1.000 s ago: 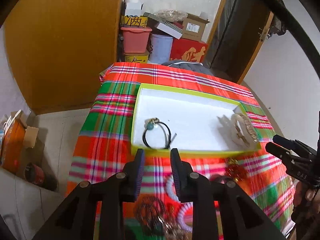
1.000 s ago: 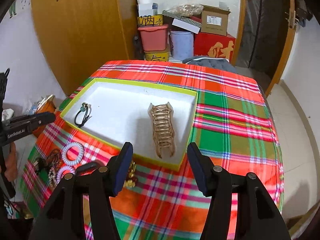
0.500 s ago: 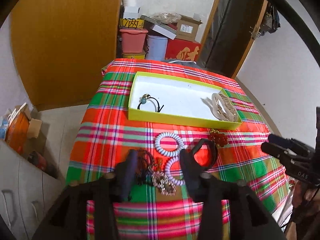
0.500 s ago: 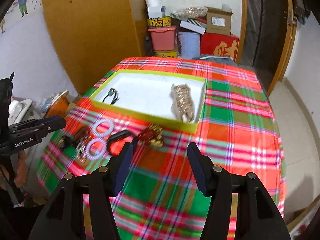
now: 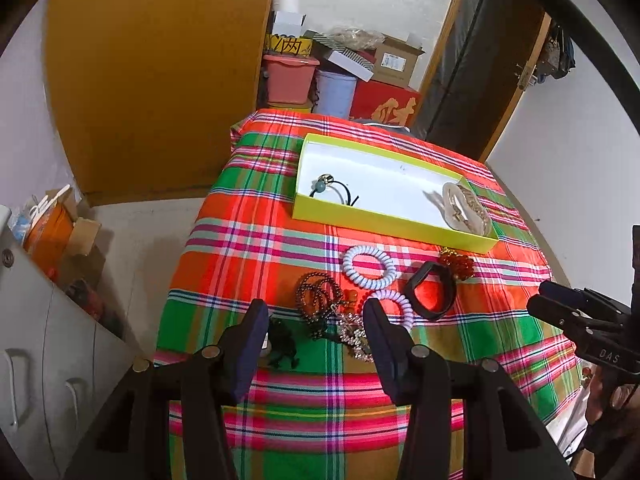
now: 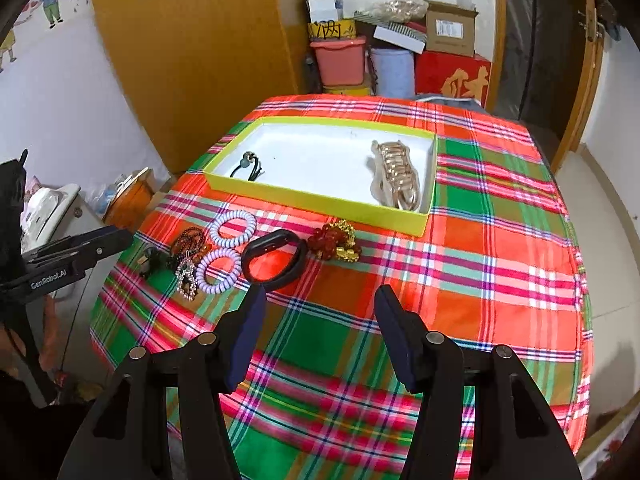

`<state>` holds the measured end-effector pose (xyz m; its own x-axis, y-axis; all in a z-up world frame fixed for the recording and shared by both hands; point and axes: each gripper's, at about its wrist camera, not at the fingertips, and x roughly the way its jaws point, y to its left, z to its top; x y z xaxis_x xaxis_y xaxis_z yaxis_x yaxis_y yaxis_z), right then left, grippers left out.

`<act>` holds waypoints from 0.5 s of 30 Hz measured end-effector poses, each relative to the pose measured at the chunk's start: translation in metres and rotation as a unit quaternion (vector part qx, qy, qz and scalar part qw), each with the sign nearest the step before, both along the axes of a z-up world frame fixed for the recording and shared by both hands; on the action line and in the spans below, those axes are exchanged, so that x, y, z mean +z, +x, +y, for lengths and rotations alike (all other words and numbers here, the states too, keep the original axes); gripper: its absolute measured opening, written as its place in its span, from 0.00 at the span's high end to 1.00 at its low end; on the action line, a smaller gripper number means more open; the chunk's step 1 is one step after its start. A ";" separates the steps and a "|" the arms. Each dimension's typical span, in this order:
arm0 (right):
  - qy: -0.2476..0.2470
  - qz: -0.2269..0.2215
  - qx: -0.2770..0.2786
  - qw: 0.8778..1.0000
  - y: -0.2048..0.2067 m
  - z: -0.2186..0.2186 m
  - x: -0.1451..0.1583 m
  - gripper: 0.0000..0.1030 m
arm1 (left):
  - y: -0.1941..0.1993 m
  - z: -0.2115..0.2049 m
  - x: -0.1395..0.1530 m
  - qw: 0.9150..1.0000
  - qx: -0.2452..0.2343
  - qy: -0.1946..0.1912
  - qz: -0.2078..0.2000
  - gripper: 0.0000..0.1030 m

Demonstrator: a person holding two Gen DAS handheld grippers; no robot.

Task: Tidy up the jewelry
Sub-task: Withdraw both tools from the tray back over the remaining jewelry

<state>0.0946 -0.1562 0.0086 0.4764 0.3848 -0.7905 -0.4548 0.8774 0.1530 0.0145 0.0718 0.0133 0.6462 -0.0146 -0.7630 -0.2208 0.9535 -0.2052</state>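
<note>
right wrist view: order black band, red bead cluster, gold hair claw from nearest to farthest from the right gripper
From the right gripper:
1. black band, on the cloth just ahead, left.
2. red bead cluster, on the cloth before the tray.
3. gold hair claw, inside the tray, right end.

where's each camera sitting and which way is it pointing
Left wrist: on the left gripper, angled down at the plaid tablecloth and loose jewelry; its own open fingers show, and the right gripper at the right edge.
Right wrist: on the right gripper, angled down at the same cloth; its open fingers show, and the left gripper at the left edge.
Shared: yellow-green tray, black band.
</note>
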 end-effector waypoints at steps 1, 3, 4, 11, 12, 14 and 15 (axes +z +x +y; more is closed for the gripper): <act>-0.003 -0.001 -0.002 1.000 0.000 0.001 -0.001 0.45 | 0.000 0.001 -0.001 1.000 -0.001 0.001 0.000 0.52; -0.005 0.000 -0.003 1.000 0.002 0.001 -0.002 0.45 | 0.001 0.003 -0.003 1.000 -0.001 0.000 0.002 0.52; -0.006 0.001 -0.004 1.000 0.003 0.002 -0.003 0.45 | 0.001 0.003 -0.004 1.000 -0.003 -0.002 0.002 0.52; -0.014 0.011 -0.010 1.000 0.011 0.006 -0.011 0.49 | 0.005 -0.009 -0.017 0.999 -0.034 -0.027 0.011 0.52; -0.015 0.012 -0.010 1.000 0.012 0.007 -0.012 0.49 | 0.007 -0.012 -0.020 0.999 -0.039 -0.033 0.014 0.52; -0.016 0.014 -0.010 1.000 0.014 0.007 -0.014 0.50 | 0.010 -0.017 -0.026 0.998 -0.046 -0.041 0.020 0.52; -0.018 0.014 -0.009 1.000 0.016 0.008 -0.015 0.50 | 0.012 -0.020 -0.029 0.997 -0.049 -0.046 0.024 0.52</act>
<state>0.1104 -0.1482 -0.0064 0.4605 0.3474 -0.8169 -0.4340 0.8909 0.1342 0.0261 0.0517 -0.0160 0.6017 -0.1476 -0.7850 -0.1393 0.9483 -0.2851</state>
